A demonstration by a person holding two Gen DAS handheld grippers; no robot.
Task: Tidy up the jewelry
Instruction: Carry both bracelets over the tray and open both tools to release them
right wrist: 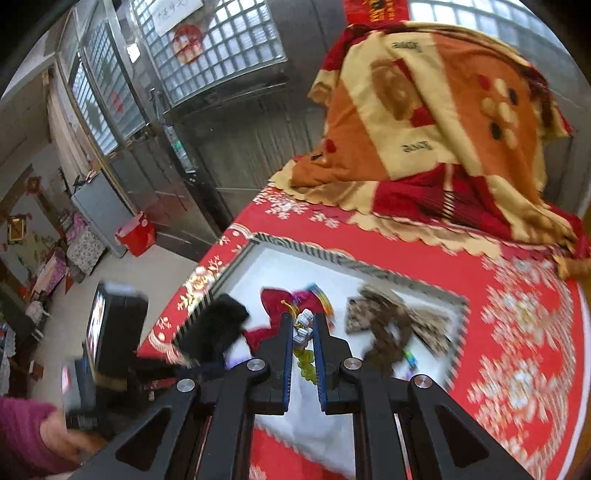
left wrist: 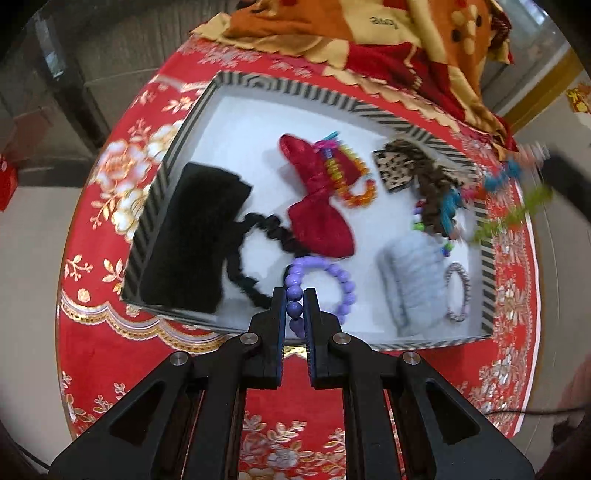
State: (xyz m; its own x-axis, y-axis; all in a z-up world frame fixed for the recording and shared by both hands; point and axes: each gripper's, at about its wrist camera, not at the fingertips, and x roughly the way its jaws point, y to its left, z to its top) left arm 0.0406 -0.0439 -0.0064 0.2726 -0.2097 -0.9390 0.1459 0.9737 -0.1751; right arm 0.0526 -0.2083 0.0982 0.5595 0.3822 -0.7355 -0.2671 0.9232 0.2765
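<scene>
A striped-rim box (left wrist: 284,88) with a white floor sits on the red floral tablecloth. My left gripper (left wrist: 294,295) is shut on a purple bead bracelet (left wrist: 347,286) at the box's near edge. Inside lie a red bow (left wrist: 321,206), an orange bead bracelet (left wrist: 354,184), a black velvet pad (left wrist: 195,236), a black scrunchie (left wrist: 255,254), a leopard hair clip (left wrist: 399,166), a grey knit piece (left wrist: 413,280) and a small patterned hair tie (left wrist: 460,291). My right gripper (right wrist: 303,321) is shut on a colourful beaded strand (right wrist: 304,354) with green and white beads, above the box (right wrist: 369,264).
A folded orange and red blanket (left wrist: 369,33) lies at the table's far side, also in the right wrist view (right wrist: 436,122). The round table's edge drops to a grey floor on the left. The right gripper shows blurred at the right edge of the left wrist view (left wrist: 565,177).
</scene>
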